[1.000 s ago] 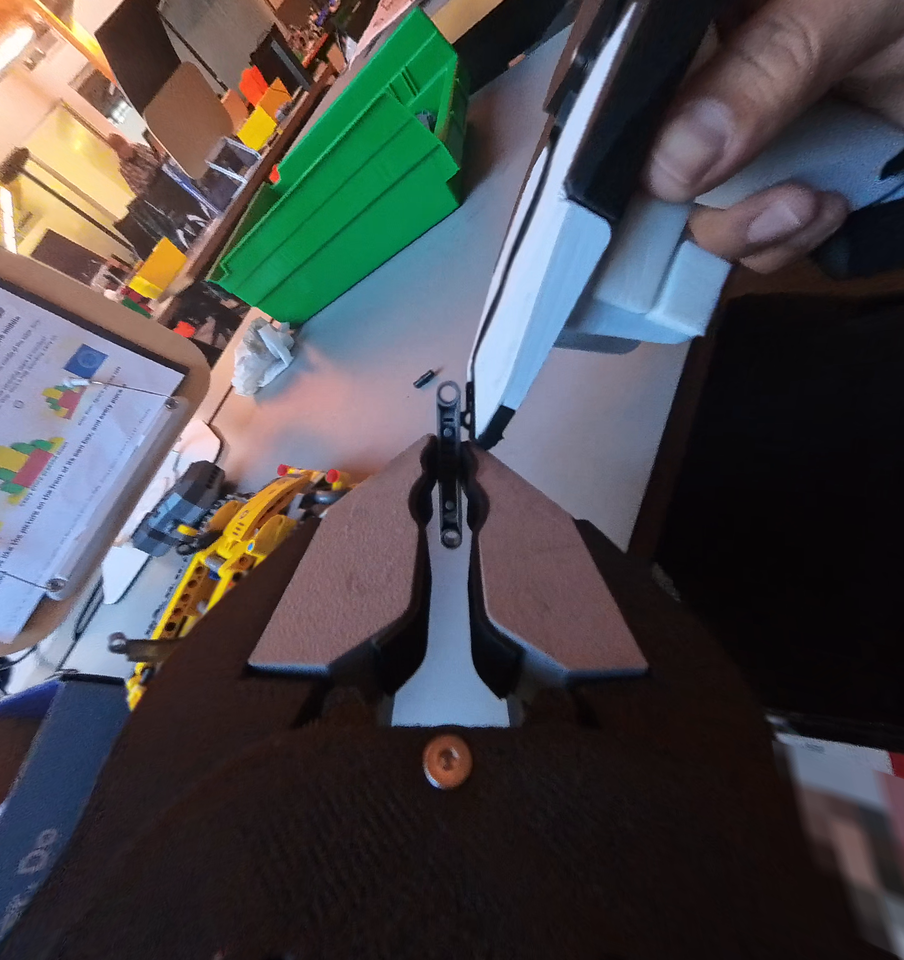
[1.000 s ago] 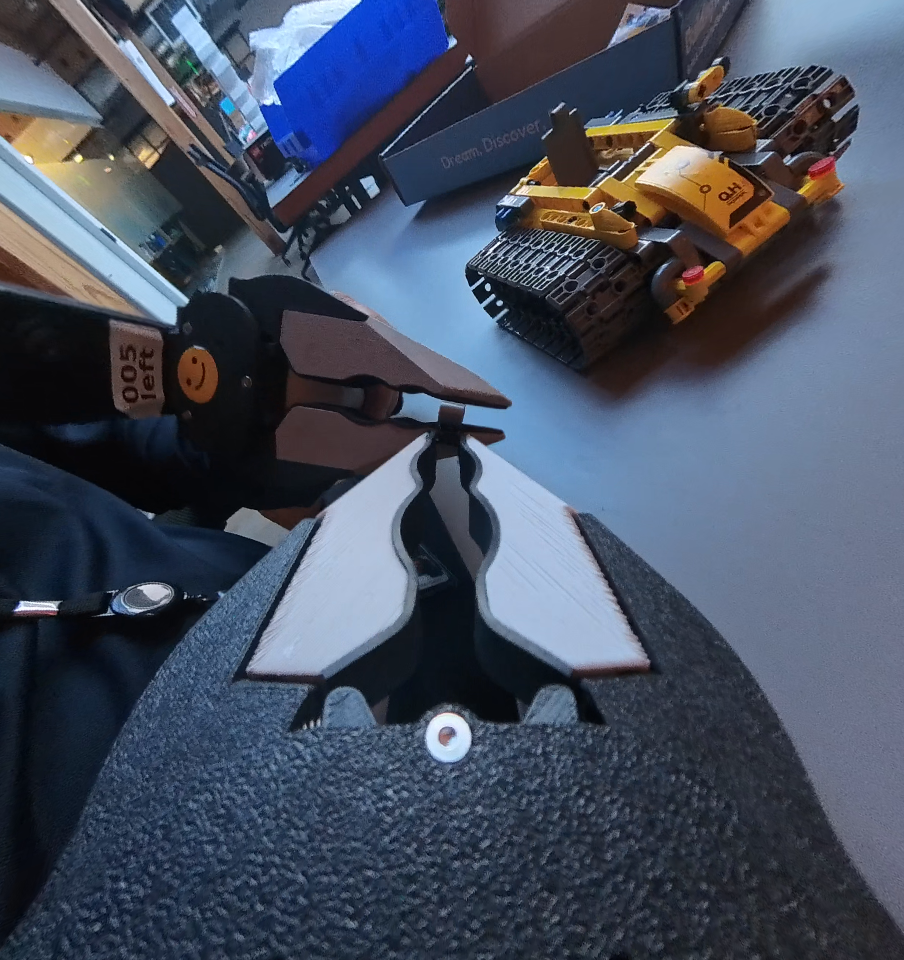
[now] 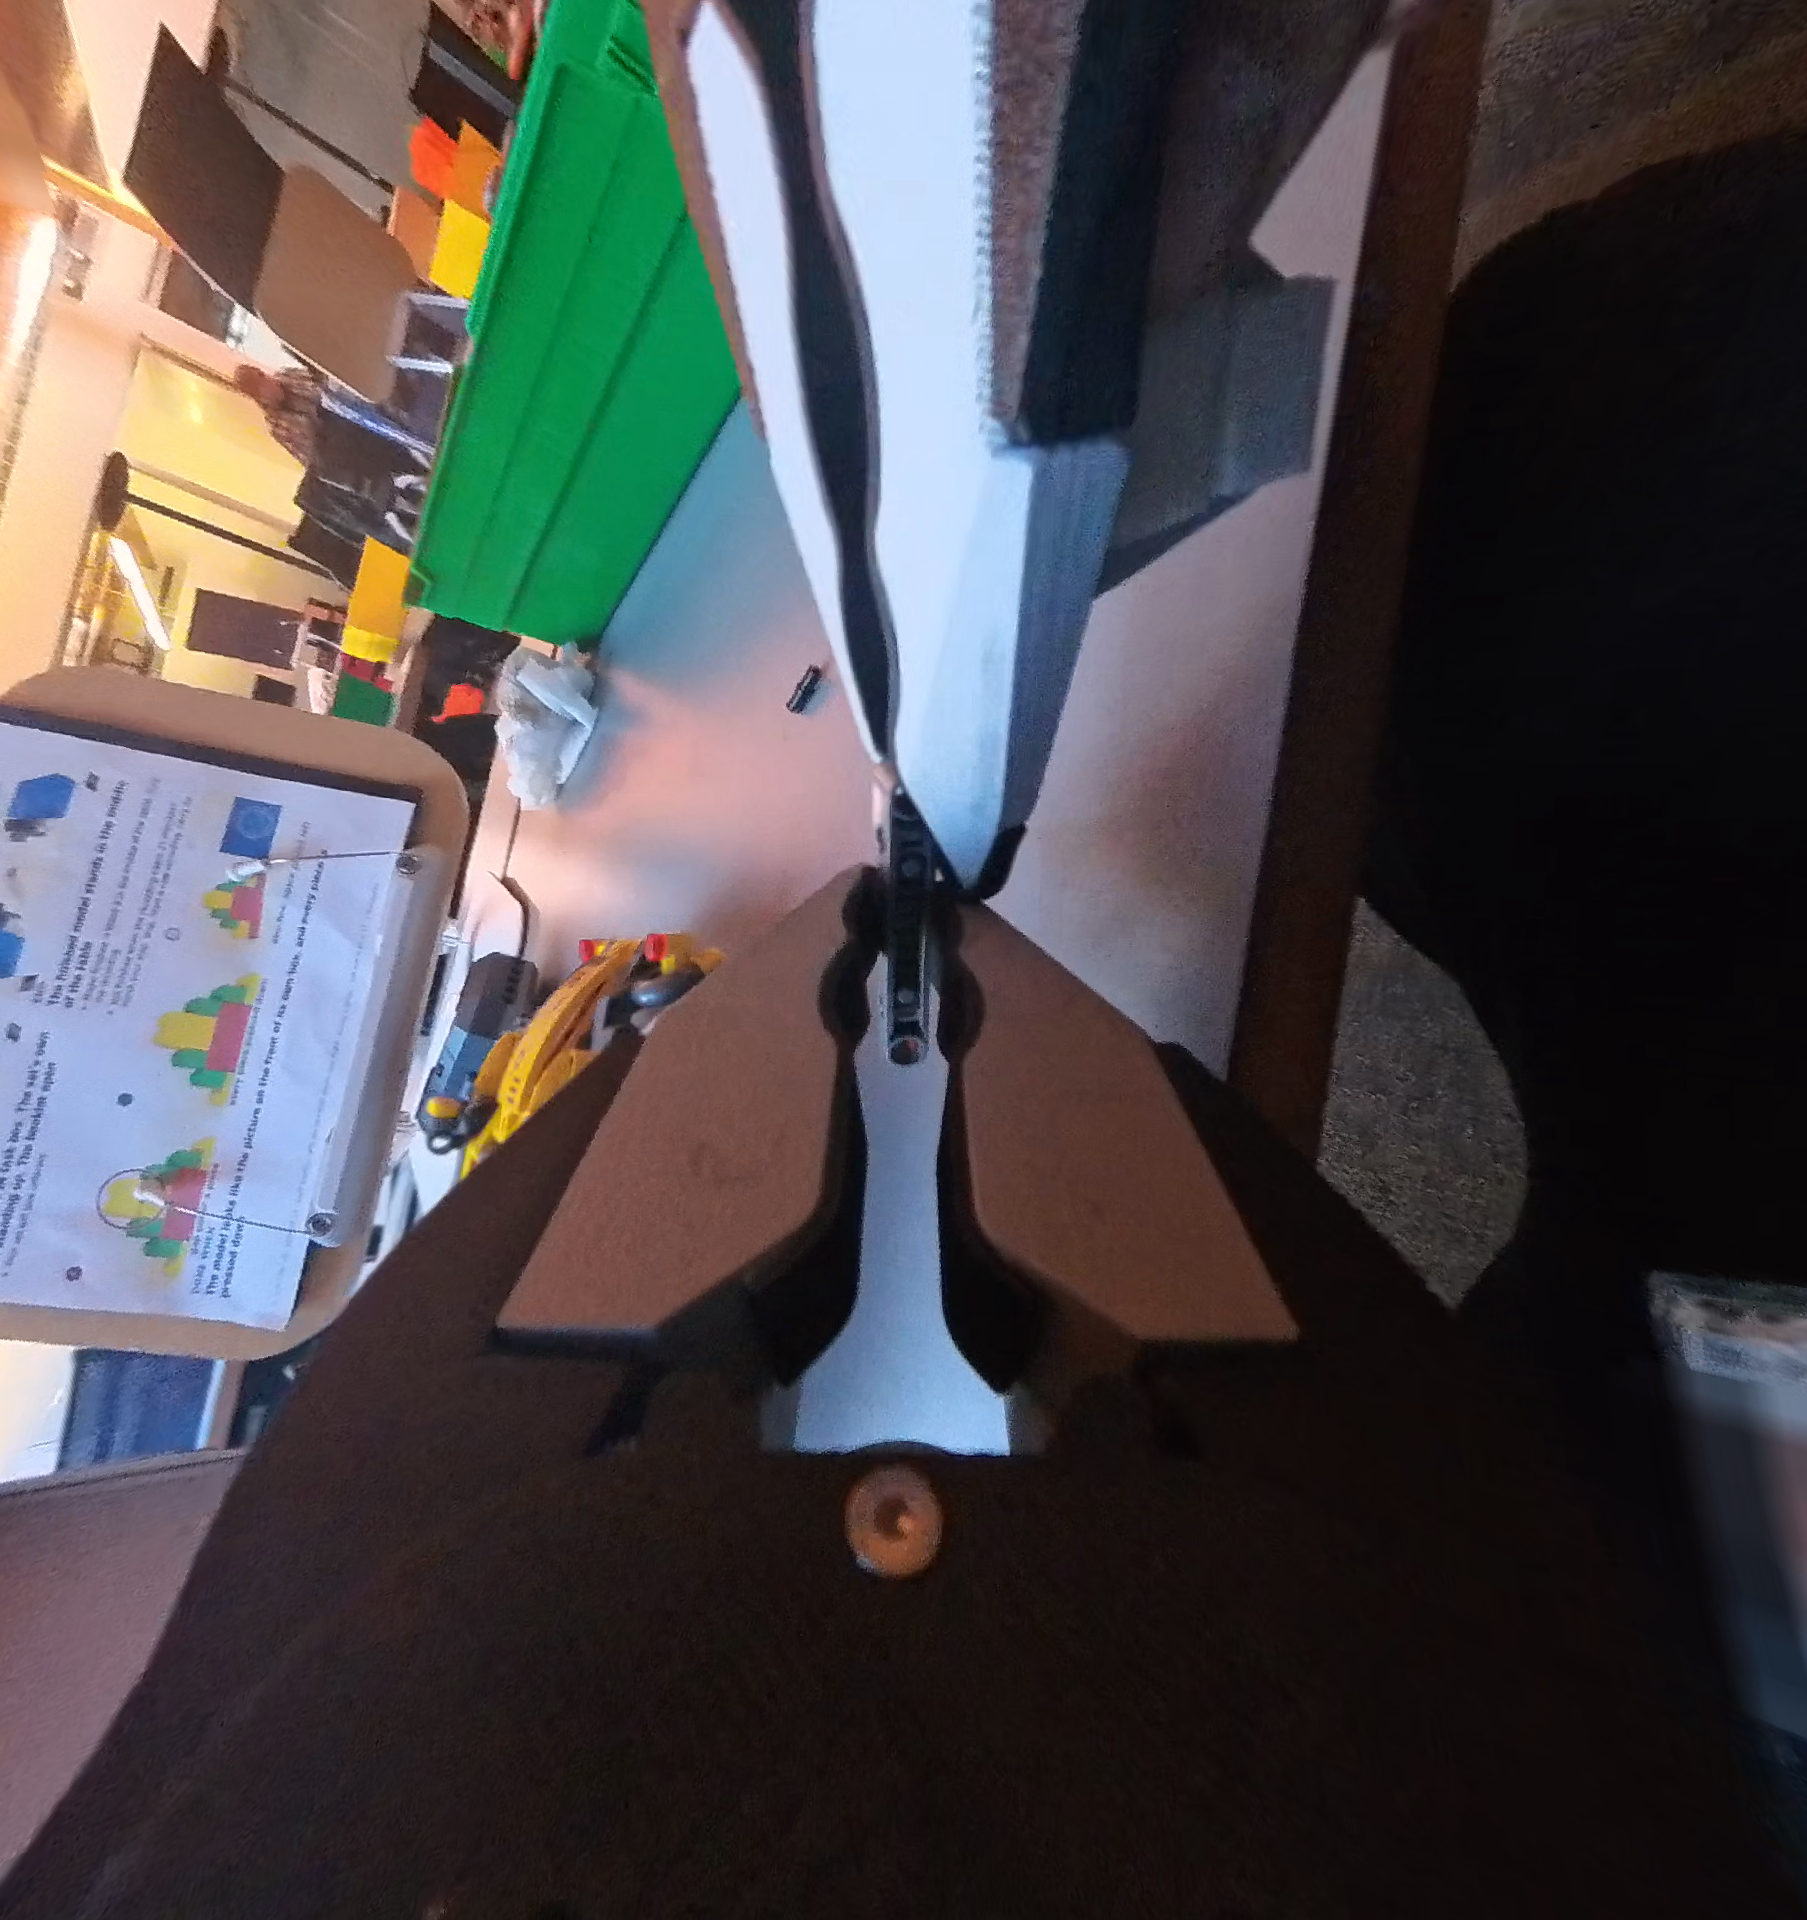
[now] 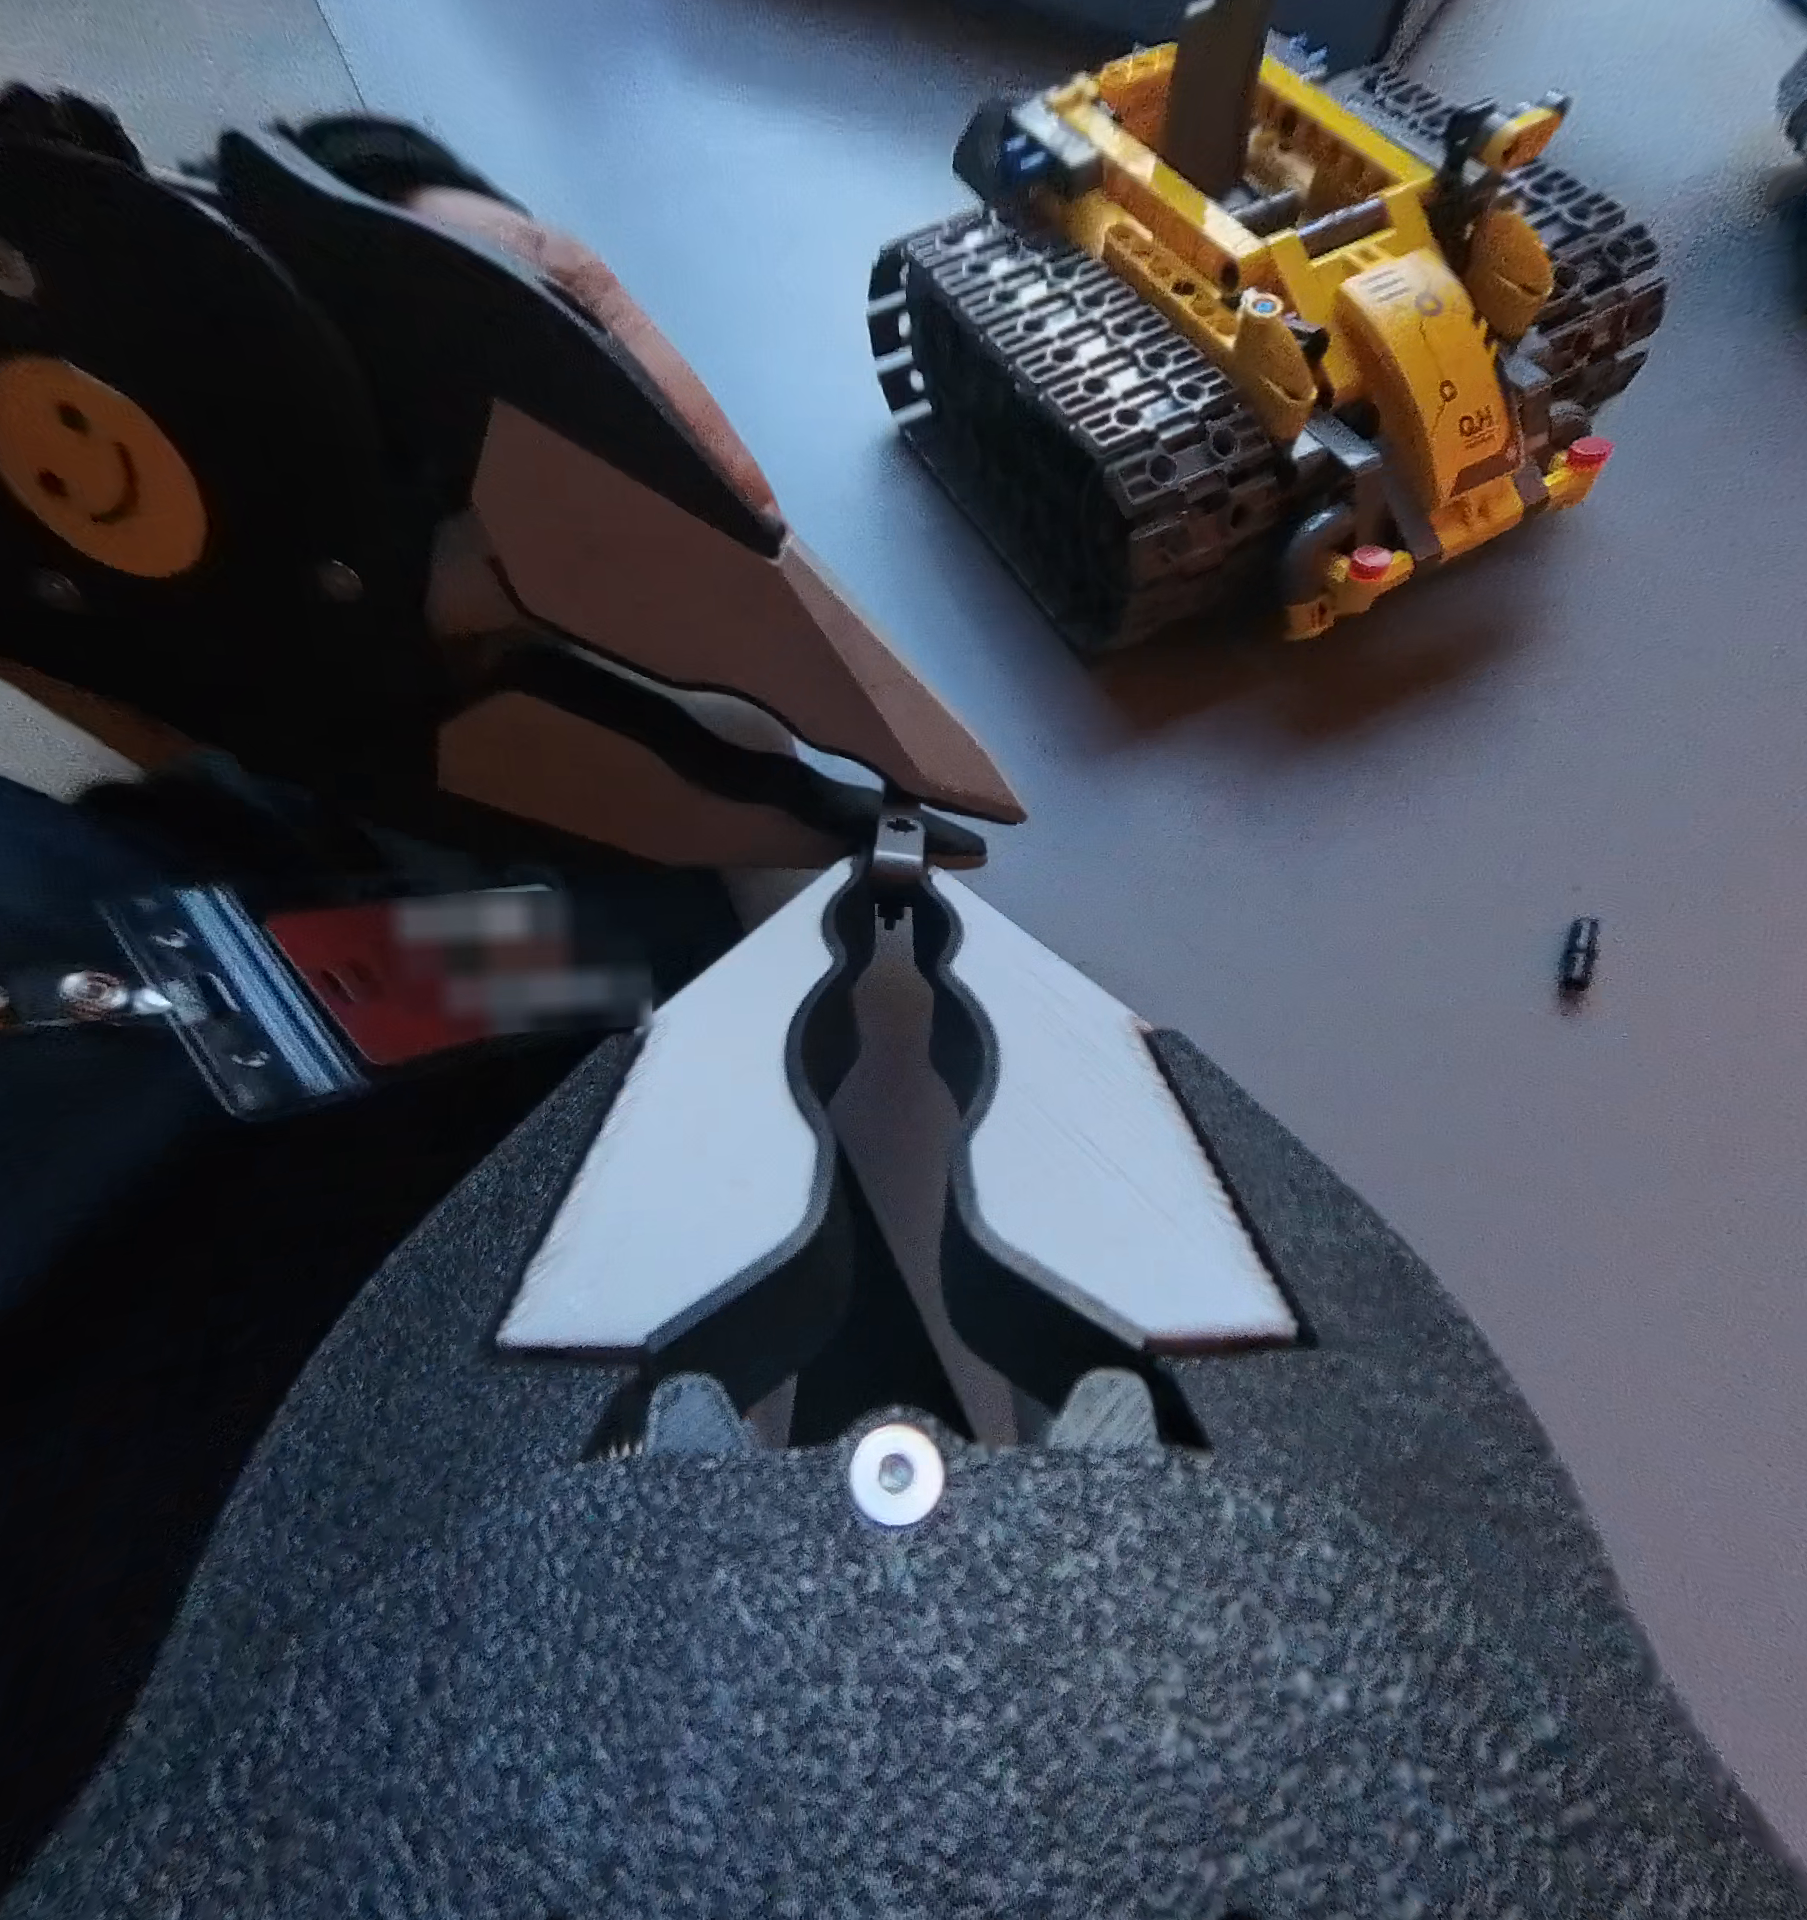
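Dark perforated beam (image 3: pixel 906 971) pinched by both claws, tip-to-tip.

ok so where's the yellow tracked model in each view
Left wrist view: yellow tracked model sits left of centre, partly hidden behind the left tongs.
Right wrist view: it stands whole at upper right.
Shared landmark: the small black pin lying loose on the table.

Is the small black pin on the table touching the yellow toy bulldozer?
No, the pin lies alone on the table, apart from the bulldozer.
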